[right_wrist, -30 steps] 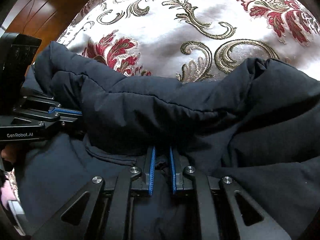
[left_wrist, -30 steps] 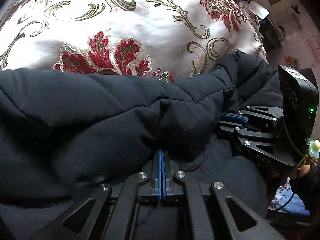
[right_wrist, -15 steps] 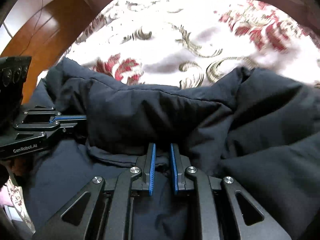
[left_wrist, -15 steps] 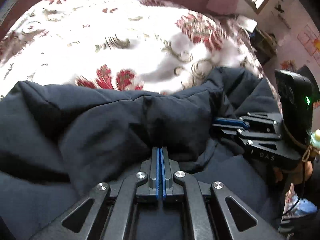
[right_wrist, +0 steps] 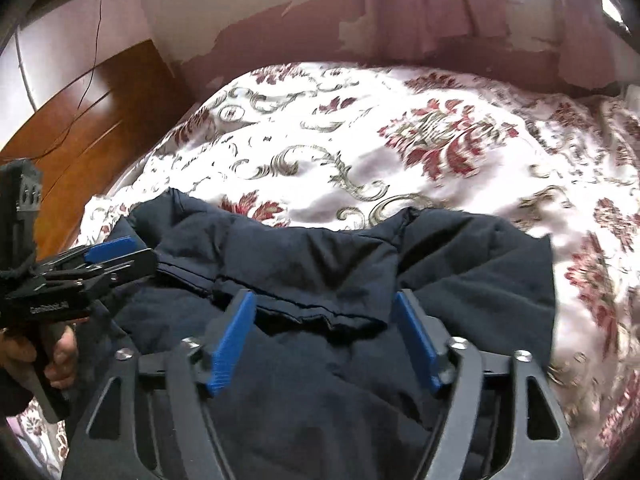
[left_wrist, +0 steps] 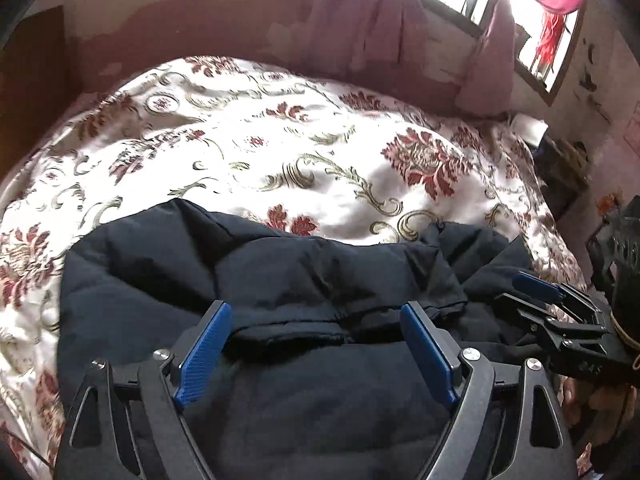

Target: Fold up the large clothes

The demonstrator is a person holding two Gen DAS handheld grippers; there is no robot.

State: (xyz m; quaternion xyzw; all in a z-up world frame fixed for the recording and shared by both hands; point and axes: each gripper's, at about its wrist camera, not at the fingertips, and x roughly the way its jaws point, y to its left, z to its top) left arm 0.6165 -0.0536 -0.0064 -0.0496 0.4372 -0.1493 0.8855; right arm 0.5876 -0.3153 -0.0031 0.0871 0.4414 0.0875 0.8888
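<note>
A dark navy padded jacket (left_wrist: 280,264) lies bunched on the bed, its upper part folded over the lower with a hemmed edge across the middle. My left gripper (left_wrist: 314,312) hovers above that edge, its jaws opening wide, the blue pads (left_wrist: 204,352) pressing on nothing. In the right wrist view the jacket (right_wrist: 460,264) lies below my right gripper (right_wrist: 324,300), whose jaws are also opening, with the fold under them but not gripped. Each gripper shows in the other's view: the right gripper (left_wrist: 536,286) at the jacket's right end, the left gripper (right_wrist: 108,250) at its left end.
A white bedspread (left_wrist: 320,152) with red flowers and gold scrolls spreads beyond the jacket. A wooden headboard (right_wrist: 80,120) stands to the left, pink curtains (left_wrist: 360,20) and a bright window (left_wrist: 520,8) behind, dark furniture (left_wrist: 560,160) on the right. A hand (right_wrist: 60,352) holds the left gripper.
Both grippers were shut on the jacket's folded edge; now both stand open and have lifted up and back. The released edge lies on the jacket, and more of the bed and room shows.
</note>
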